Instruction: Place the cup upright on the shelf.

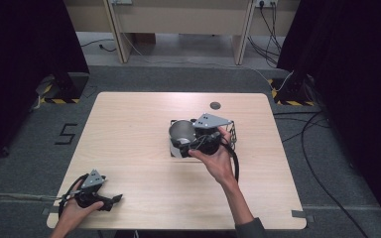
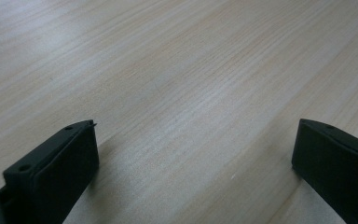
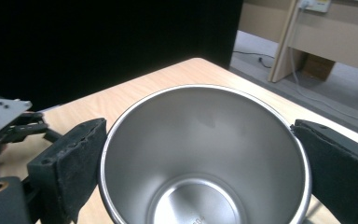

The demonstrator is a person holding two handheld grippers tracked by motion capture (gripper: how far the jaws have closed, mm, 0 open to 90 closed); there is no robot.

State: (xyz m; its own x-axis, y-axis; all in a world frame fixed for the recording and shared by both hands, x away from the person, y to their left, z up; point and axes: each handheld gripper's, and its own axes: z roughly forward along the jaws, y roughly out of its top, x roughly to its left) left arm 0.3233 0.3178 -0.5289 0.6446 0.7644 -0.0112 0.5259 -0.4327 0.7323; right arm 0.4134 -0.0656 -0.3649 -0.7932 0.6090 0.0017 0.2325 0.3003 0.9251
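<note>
Steel cup [image 3: 204, 158] sits right of the table's [image 1: 129, 129] centre, and I have my right gripper [image 1: 194, 144] straddling it, jaws against both walls. I judge the grasp made; next is a straight lift. A wire basket [image 1: 231, 130] stands just behind it. My left gripper [image 1: 110, 201] rests near-left, spread wide, empty.

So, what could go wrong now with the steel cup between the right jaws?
1. The right gripper holds the steel cup by its smooth, tapered wall, one jaw on each side; it might slip downward when lifted.
2. The wire basket stands right beside the cup, so a sideways swing could knock it.
3. The left gripper rests open, far away, so it cannot steady anything.
</note>
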